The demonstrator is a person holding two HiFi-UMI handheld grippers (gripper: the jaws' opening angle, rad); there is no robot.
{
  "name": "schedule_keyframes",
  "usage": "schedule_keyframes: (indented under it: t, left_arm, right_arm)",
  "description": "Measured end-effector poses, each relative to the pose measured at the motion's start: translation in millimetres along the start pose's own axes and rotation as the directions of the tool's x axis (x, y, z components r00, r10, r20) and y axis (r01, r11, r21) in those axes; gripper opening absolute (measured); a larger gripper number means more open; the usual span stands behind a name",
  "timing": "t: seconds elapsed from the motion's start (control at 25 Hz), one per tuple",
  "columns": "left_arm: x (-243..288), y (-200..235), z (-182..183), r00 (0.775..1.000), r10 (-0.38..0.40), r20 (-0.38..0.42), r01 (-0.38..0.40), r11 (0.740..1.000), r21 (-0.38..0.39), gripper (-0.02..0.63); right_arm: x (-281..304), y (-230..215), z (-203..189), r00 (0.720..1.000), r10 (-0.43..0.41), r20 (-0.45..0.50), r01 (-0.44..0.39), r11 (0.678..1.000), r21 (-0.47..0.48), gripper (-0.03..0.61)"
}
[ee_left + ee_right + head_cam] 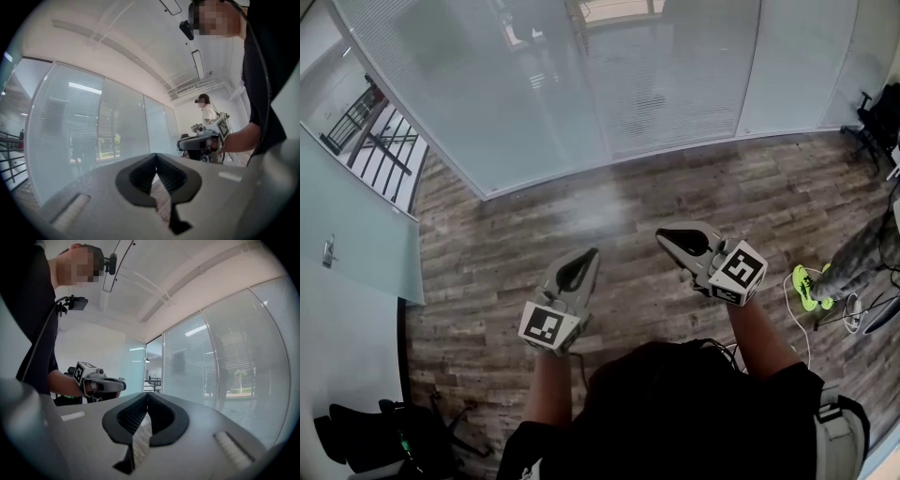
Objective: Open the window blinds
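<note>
The window blinds [666, 84] hang lowered, with their slats closed, behind a glass wall across the wooden floor ahead of me. They also show in the left gripper view as the blinds [65, 136] and in the right gripper view as the blinds [225, 366]. My left gripper [584, 255] is held out level over the floor, shut and holding nothing. My right gripper [667, 236] is beside it, also shut and holding nothing. Both are well short of the glass. Each gripper view shows the other: the right gripper [193, 142] and the left gripper [112, 386].
A wood plank floor [609, 216] runs up to the glass wall. Another person's legs with bright green shoes [806, 286] stand at the right among cables. A dark chair [877, 117] is at the far right; dark bags [366, 436] lie at the lower left.
</note>
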State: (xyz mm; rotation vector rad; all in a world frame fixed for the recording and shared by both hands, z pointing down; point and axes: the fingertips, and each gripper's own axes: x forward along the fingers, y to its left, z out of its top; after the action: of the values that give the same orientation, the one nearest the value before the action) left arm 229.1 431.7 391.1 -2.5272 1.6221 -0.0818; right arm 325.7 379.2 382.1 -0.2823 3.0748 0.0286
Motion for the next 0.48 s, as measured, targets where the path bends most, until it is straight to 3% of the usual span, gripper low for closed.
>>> schedule_keyframes:
  t: [0.48]
  left_arm:
    - [21.2,-14.8,-3.4,0.997,0.067,-0.040,-0.067,0.998,-0.005,0.003]
  right_arm:
    - [-16.7,-21.8,-8.9,0.997,0.075,0.009,-0.076,0.997,0.025,0.005]
